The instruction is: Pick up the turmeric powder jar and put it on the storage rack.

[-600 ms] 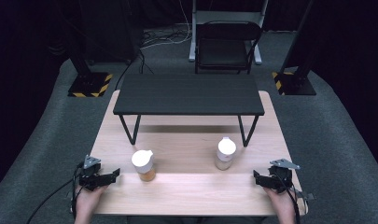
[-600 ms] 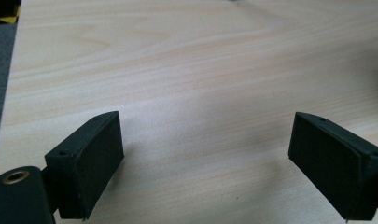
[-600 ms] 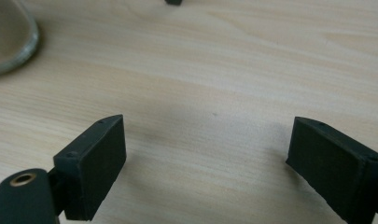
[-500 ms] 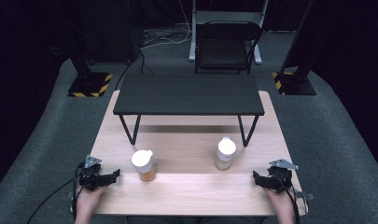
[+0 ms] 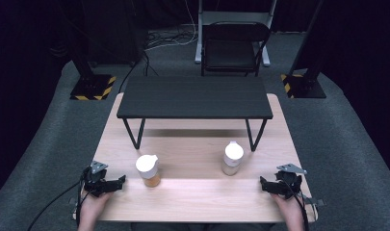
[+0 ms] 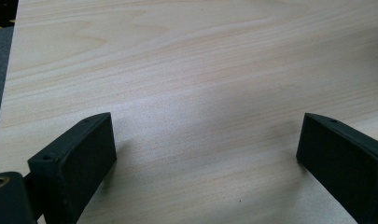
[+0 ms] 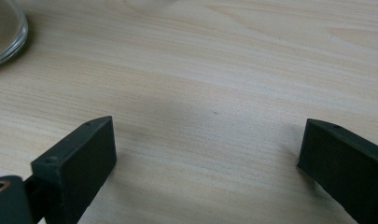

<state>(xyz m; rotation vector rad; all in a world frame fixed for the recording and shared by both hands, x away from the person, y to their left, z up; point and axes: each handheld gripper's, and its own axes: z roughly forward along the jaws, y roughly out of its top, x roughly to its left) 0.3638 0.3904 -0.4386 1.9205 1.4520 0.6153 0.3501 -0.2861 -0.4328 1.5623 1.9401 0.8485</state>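
Observation:
Two white-lidded jars stand on the light wooden table (image 5: 192, 192): one with orange contents (image 5: 148, 170) at the left, one with pale contents (image 5: 232, 158) at the right. My left gripper (image 5: 119, 181) rests low on the table at the near left, its tips a short way left of the orange jar. In the left gripper view its jaws (image 6: 205, 154) stand wide apart over bare wood. At the near right, my right gripper (image 5: 263, 185) points toward the pale jar. Its own view shows it open (image 7: 207, 154), with a glass jar base (image 7: 4, 32) at the top left.
A low black shelf (image 5: 195, 97) on thin legs spans the far half of the table. Behind the table stand a black folding chair (image 5: 235, 47) and two stand bases with yellow-black tape (image 5: 92, 87). Grey carpet surrounds the table.

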